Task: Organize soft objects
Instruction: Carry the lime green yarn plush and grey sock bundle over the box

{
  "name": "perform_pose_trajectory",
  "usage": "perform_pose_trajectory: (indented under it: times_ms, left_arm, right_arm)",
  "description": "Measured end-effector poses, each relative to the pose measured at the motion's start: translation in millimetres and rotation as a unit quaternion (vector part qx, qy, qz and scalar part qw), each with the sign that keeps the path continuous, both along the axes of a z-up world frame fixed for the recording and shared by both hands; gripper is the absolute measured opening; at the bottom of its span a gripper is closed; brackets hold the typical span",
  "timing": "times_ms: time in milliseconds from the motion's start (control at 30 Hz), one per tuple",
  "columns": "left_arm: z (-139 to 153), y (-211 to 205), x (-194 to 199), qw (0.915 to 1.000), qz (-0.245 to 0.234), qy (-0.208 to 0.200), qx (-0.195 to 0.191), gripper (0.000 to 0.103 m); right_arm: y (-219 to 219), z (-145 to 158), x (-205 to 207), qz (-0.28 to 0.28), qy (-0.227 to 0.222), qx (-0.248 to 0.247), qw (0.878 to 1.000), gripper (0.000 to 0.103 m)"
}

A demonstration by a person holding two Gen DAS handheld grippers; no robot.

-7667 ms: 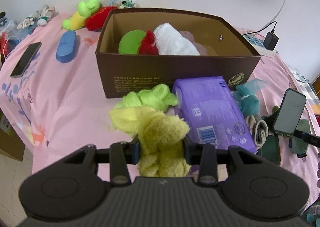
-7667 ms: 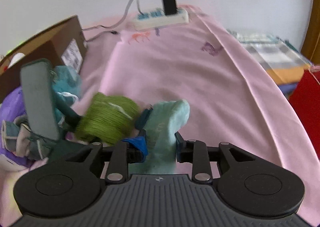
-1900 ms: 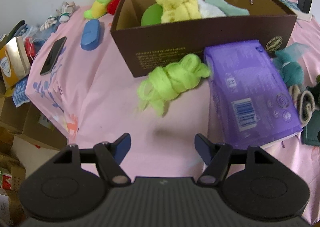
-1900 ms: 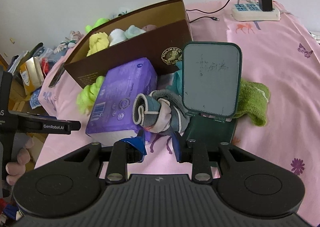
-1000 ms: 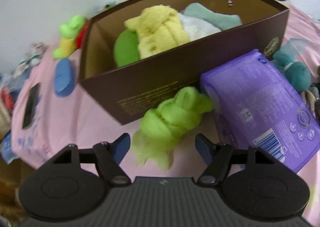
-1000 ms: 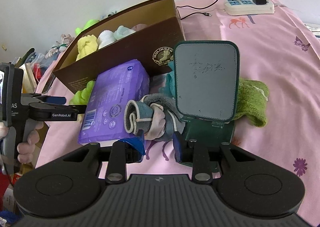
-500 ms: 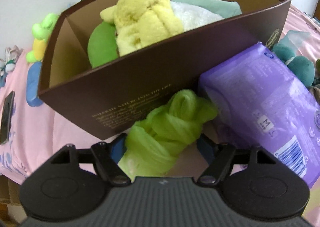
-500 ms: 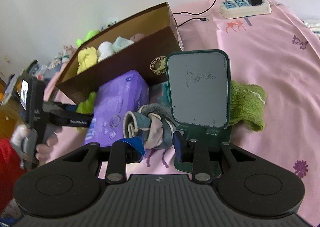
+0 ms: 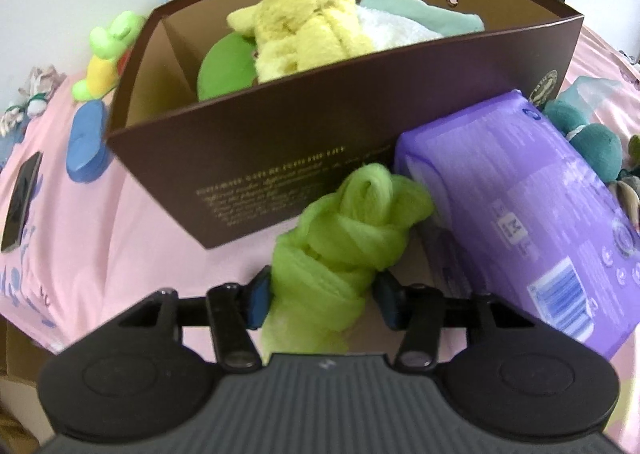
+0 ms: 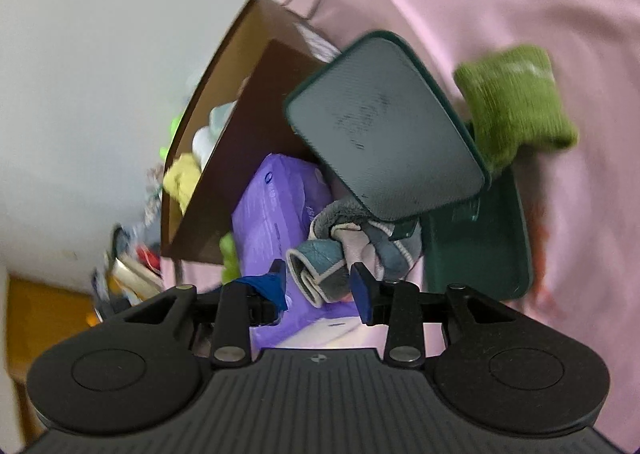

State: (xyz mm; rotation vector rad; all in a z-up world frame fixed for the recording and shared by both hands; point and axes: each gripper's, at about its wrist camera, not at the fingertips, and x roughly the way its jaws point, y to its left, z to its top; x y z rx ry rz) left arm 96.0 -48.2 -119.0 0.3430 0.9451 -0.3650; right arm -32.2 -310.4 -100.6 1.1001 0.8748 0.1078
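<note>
A knotted lime-green cloth (image 9: 352, 225) lies on the pink sheet against the front wall of the brown cardboard box (image 9: 280, 157). My left gripper (image 9: 323, 297) is shut on its near end, with both pads pressed into the fabric. Inside the box sit a yellow fluffy towel (image 9: 308, 21), a white one and a mint one. In the tilted right wrist view, my right gripper (image 10: 318, 288) is shut on a rolled grey-blue sock bundle (image 10: 320, 266), which lies beside the purple pack (image 10: 276, 205).
A purple wrapped pack (image 9: 520, 205) lies right of the lime cloth, with a teal plush (image 9: 592, 141) behind it. A dark green stand with a grey panel (image 10: 384, 133) rises over the sock bundle, and an olive knitted piece (image 10: 516, 101) lies beyond. A blue case (image 9: 86, 141) and a phone (image 9: 20, 201) lie left of the box.
My left gripper moved forward to the lime cloth and its fingers drew in onto it. The right wrist view has rolled sharply, and the sock bundle now sits between its fingers.
</note>
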Motion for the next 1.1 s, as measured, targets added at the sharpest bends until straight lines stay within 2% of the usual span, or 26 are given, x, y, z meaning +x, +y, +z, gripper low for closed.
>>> perform_pose_trajectory:
  times_ms: [167, 333, 467, 767, 900, 967, 1100]
  left_arm:
    - [9.1, 6.5, -23.7, 0.9997, 0.009, 0.004, -0.022, 0.051]
    - [19.8, 14.2, -38.3, 0.9990, 0.020, 0.005, -0.039, 0.051]
    - [30.3, 24.4, -45.2, 0.9977, 0.025, 0.007, -0.063, 0.051]
    - [44.4, 35.0, -50.6, 0.9956, 0.019, 0.006, -0.091, 0.051]
    - [46.3, 36.9, -47.0, 0.9950, 0.016, 0.009, -0.098, 0.051]
    - [47.7, 38.1, -46.7, 0.9951, 0.013, 0.007, -0.098, 0.051]
    - [50.1, 41.7, -43.0, 0.9942, 0.013, 0.009, -0.106, 0.051]
  right_arm:
    - [0.6, -5.7, 2.5, -0.053, 0.035, 0.059, 0.996, 0.021]
    - [4.0, 1.4, 1.9, -0.102, 0.086, 0.067, 0.989, 0.022]
    - [5.0, 0.9, 0.5, -0.134, 0.110, 0.072, 0.982, 0.023]
    - [15.0, -9.3, 12.9, -0.158, 0.158, 0.081, 0.971, 0.026]
    - [22.4, -6.5, 15.9, -0.155, 0.167, 0.059, 0.972, 0.027]
    - [19.3, -5.9, 8.9, -0.164, 0.177, 0.071, 0.968, 0.029]
    - [19.1, -13.7, 10.9, -0.166, 0.172, 0.087, 0.967, 0.030]
